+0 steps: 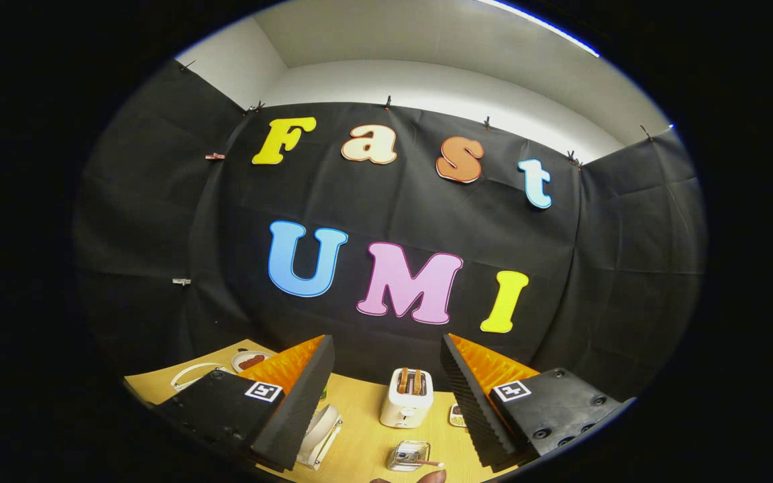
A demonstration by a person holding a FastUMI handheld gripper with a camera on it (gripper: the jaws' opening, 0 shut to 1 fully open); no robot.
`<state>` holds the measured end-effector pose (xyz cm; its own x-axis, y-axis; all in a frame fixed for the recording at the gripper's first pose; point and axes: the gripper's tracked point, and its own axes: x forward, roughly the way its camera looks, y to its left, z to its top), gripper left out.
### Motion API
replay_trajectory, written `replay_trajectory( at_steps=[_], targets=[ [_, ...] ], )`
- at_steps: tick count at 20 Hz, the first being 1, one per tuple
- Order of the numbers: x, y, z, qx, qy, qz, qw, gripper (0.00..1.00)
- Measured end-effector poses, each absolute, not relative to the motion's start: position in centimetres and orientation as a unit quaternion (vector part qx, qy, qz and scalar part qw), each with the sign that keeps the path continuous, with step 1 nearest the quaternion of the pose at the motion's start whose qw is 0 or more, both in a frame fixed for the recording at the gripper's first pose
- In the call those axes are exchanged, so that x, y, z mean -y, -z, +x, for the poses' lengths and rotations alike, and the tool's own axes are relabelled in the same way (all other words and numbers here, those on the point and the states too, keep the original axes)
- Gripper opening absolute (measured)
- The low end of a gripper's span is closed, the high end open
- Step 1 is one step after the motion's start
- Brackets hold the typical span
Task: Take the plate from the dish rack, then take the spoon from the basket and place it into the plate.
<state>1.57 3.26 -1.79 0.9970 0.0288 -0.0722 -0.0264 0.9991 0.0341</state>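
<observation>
- Plate [319, 433], white, stands on edge in the dish rack [311, 458], just beside the inner face of the tool's left finger [292, 409] and partly hidden behind it.
- Basket [408, 455], a small shiny metal one, lies on the desk [366, 429] between the two fingers, near their base, and the spoon [423, 462] rests in it with its handle pointing toward the right finger [470, 402].
- Tool [386, 349] has its fingers wide apart, with nothing between the pads; both fingers hang above the desk and touch nothing.
- Each finger is black with ridged foam on its inner face, orange on its outer side, and carries a square black-and-white marker.
- White toaster [406, 397] stands upright on the desk between the fingers, beyond the basket, with two browned slices showing in its slots.
- Small patterned item [457, 416] lies on the desk right beside the right finger's inner face; what it is I cannot tell.
- Outside the left finger, a small white dish [250, 361] holding something reddish-brown sits on the desk, and nearer the tool a white ring-shaped thing [193, 376] lies flat.
- A person's fingertip [432, 477] shows at the near edge of the desk, just this side of the basket.
- Desk is light wood and runs up to the black cloth wall [561, 268] ahead.
</observation>
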Motion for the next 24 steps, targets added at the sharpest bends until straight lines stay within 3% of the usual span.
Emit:
replay_trajectory(
  at_steps=[6,11,17,19,21,23,24],
  targets=[
    [-5.8,5.0,2.9,-0.091,-0.036,0.028,0.995,0.98],
    [-10.4,15.1,5.4,-0.273,-0.07,0.064,0.957,0.98],
    [-13.9,27.1,8.3,-0.424,-0.046,0.063,0.902,0.96],
    [-14.8,31.2,8.3,-0.471,-0.028,0.053,0.88,0.92],
    [-15.3,35.1,8.2,-0.504,0.0,0.041,0.863,0.81],
    [-15.2,37.2,8.0,-0.523,0.028,0.04,0.851,0.69],
    [-16.1,37.6,8.1,-0.527,0.029,0.056,0.847,0.56]
  ],
)
